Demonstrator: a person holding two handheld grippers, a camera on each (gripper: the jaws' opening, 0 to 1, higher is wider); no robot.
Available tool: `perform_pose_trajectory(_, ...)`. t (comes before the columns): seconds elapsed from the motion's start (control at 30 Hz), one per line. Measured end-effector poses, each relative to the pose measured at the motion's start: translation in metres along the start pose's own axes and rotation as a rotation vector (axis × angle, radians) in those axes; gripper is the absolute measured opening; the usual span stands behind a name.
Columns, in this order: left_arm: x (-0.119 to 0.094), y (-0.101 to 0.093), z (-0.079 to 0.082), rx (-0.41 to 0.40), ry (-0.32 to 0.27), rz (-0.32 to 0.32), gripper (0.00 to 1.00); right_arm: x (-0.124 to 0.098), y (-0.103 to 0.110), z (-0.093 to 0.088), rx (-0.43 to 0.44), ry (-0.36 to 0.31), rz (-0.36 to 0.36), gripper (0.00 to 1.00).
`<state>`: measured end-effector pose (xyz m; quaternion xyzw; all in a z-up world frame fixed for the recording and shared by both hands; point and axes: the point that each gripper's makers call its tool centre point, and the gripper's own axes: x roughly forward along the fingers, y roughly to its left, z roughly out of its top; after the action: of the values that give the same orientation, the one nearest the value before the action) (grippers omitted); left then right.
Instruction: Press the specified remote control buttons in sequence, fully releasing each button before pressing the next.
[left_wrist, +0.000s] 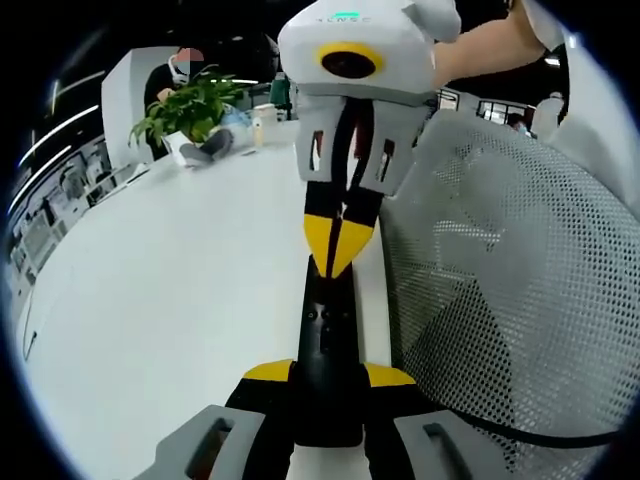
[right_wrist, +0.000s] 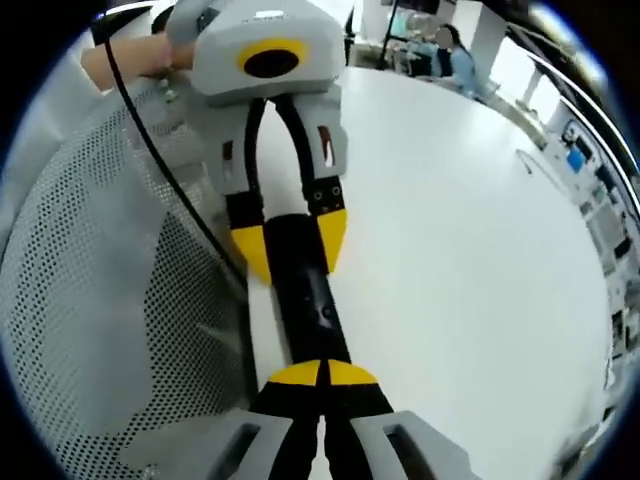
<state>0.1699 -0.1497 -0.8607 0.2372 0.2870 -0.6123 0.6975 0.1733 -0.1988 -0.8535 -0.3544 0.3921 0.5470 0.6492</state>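
Left gripper view: left gripper (left_wrist: 328, 385) fingers clamp black remote (left_wrist: 327, 340) over white desk (left_wrist: 150, 300); right gripper (left_wrist: 338, 245) fingers together, tips pressing remote.

A long white table (left_wrist: 170, 290) carries a leafy potted plant (left_wrist: 190, 112) and a small white bottle (left_wrist: 264, 126) at its far end, while a grey mesh chair back (left_wrist: 500, 290) stands just beside its edge.

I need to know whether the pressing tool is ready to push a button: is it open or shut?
Shut: the right tool has its yellow tips meeting over the black remote, which the left tool grips by its sides.
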Motion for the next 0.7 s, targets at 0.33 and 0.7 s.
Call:
perform_pose_trajectory(0.33,0.0,0.0,0.0,-0.001,-0.002,0.001,0.24,0.001,0.001,0.002,-0.041,0.048,0.001,0.0)
perform_pose_trajectory(0.7,-0.001,0.0,0.0,-0.001,-0.002,0.001,0.24,0.004,0.002,0.01,-0.079,0.032,0.005,0.0)
